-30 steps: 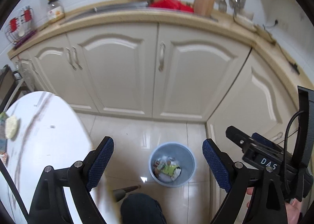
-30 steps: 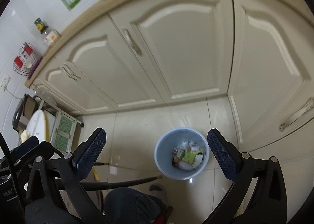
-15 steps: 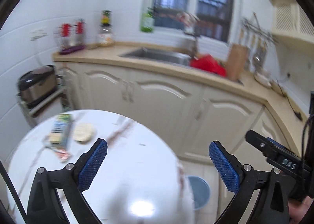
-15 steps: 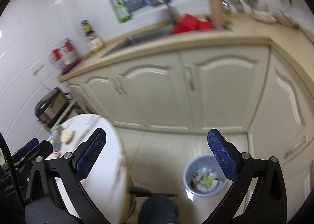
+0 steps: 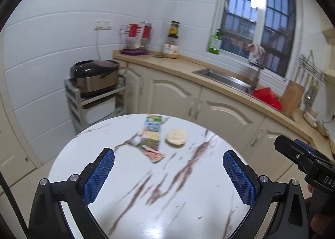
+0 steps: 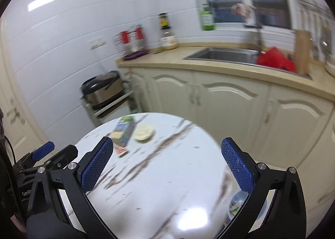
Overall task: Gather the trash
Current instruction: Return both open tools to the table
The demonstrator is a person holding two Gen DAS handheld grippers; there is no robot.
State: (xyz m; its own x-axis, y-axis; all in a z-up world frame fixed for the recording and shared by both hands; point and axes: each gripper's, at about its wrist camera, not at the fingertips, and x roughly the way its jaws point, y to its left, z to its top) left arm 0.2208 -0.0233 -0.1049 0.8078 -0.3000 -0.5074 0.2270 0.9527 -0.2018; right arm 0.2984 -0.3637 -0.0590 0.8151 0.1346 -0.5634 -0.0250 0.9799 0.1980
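Presently itemised: two tongs, left tongs and right tongs, each with two blue cross-hatched rubber pads on black arms, both spread wide with nothing between the pads, held above the near part of the bench. One bench, round, glossy white top with brown marble-like streaks. On it, near the far edge, three pieces of trash: one flattened carton, rectangular, printed blue, green and yellow; one small red-and-white wrapper, flat, touching the carton's near end; one crumpled pale disc, roundish, just beside the carton toward the right edge. All three lie well beyond the pad tips, slightly left of centre between the left tongs' pads; in the right wrist view the carton and disc sit just past the left pad. One waste bin, round, blue-grey plastic, on the floor off the bench's right edge, partly hidden behind the right pad, holding scraps.
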